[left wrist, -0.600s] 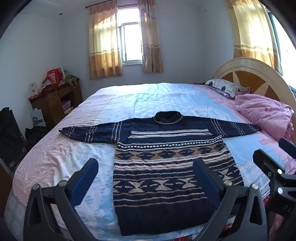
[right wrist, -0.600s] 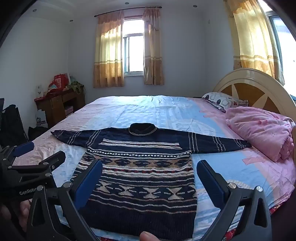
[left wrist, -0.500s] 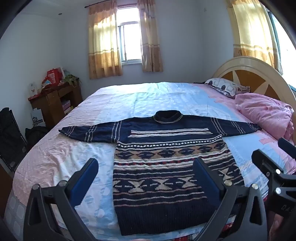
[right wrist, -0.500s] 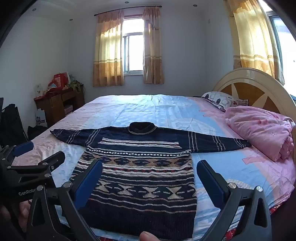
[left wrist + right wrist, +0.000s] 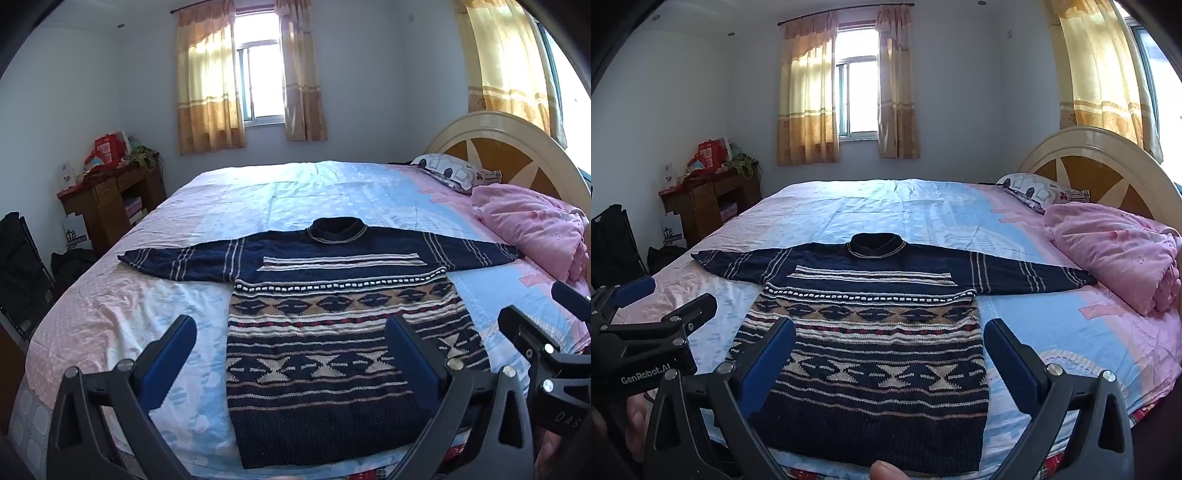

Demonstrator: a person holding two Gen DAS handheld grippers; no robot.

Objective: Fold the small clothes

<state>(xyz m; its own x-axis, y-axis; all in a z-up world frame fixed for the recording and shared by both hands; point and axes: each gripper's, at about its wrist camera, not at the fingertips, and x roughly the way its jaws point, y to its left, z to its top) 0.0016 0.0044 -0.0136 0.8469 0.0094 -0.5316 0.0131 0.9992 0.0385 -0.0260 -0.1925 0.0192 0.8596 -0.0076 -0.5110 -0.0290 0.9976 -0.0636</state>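
On the bed (image 5: 155, 295), sweater (image 5: 332, 332) lies flat beyond both grippers' spread, empty jaws

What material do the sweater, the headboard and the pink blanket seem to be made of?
Sweater: knitted yarn, probably wool or acrylic; a ribbed hem and woven-in patterned bands show, matte.
Headboard: likely wood, cream glossy rim with light reflections and brown panels; it may be lacquered board.
Pink blanket: soft padded fabric, rumpled in thick folds, matte.
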